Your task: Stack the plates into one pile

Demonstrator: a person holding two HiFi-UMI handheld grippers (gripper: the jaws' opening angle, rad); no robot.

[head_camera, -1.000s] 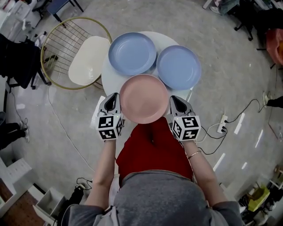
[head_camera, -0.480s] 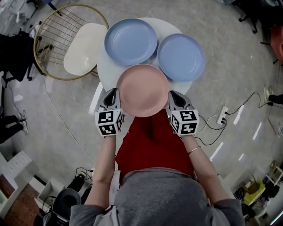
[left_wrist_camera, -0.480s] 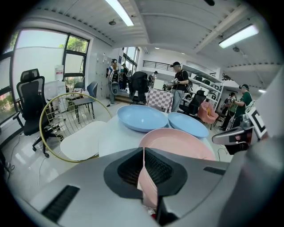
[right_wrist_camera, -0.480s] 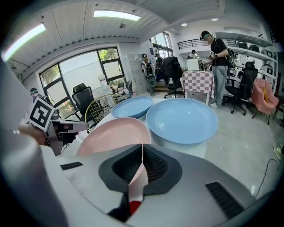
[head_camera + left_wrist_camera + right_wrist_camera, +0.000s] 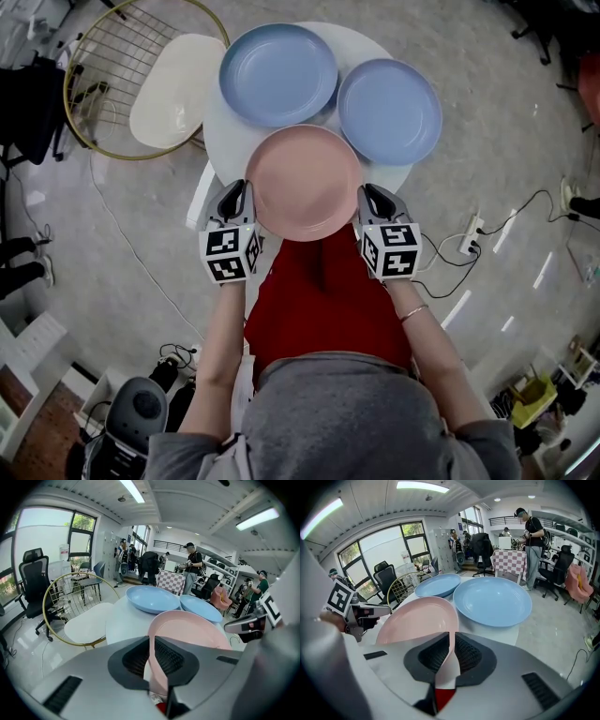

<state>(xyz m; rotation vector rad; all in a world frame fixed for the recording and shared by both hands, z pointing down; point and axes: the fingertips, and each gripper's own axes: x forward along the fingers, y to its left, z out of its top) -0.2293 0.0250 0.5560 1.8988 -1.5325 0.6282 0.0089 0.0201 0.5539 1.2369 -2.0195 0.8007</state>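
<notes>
A pink plate [image 5: 305, 183] hangs level over the near edge of the round white table [image 5: 221, 141], held by its two side rims. My left gripper [image 5: 239, 194] has the left rim between its pads, and its jaws are opening. My right gripper [image 5: 368, 195] is shut on the right rim. In the left gripper view the pink plate [image 5: 187, 630] runs out from between the left gripper's [image 5: 151, 641] jaws. The right gripper view shows the pink plate [image 5: 417, 618] in the right gripper's [image 5: 451, 641] grip. Two blue plates [image 5: 278, 75] [image 5: 389, 111] lie side by side on the table beyond it.
A chair with a white seat [image 5: 173, 89] and a gold wire back [image 5: 98, 84] stands left of the table. Cables and a power strip [image 5: 469, 246] lie on the floor at the right. Several people and office chairs are far behind the table.
The head view has drawn nearer and tilted, so everything sits higher in the picture. The pink plate and both grippers keep their places relative to the table and the blue plates.
</notes>
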